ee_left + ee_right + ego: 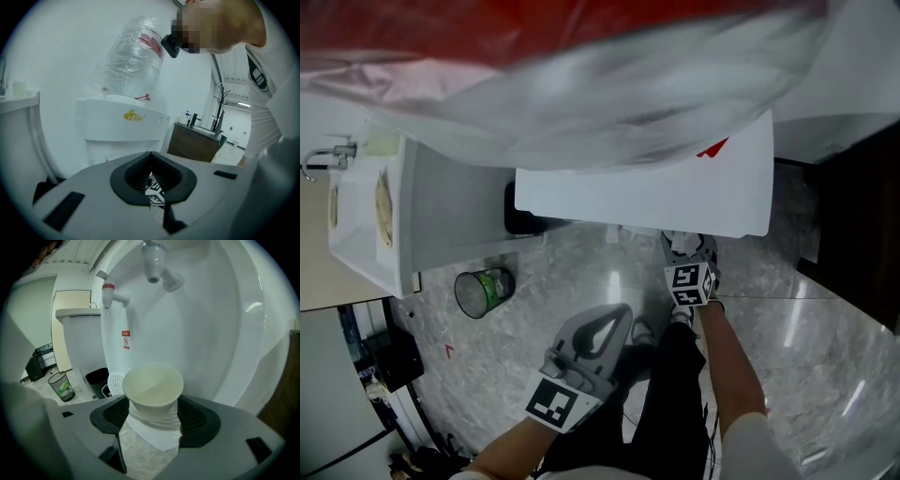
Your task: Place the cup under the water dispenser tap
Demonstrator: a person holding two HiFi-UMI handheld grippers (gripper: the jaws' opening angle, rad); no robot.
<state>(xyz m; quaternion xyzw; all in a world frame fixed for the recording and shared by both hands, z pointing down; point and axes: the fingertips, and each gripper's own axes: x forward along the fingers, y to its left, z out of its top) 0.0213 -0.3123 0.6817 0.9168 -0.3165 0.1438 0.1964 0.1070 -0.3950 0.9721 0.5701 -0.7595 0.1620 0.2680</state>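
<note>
A white paper cup [152,389] stands upright in the water dispenser's [647,197] recess, on a white ledge [157,437]. It is below a white tap [153,263] and right of the red-capped tap [110,292]. My right gripper [153,414] is open, its dark pads [115,411] flanking the cup's base with a thin gap. In the head view that gripper [682,246] reaches under the dispenser's front and the cup is hidden. My left gripper [623,311] hangs lower left, shut and empty [151,154]. A clear bottle [129,58] tops the dispenser.
A mesh wastebasket [485,291] with a green liner and a black bin [523,214] stand on the marble floor left of the dispenser. A white cabinet [403,216] is further left. A round white grille [114,380] lies left of the cup. A brown sink cabinet [194,143] stands beyond the dispenser.
</note>
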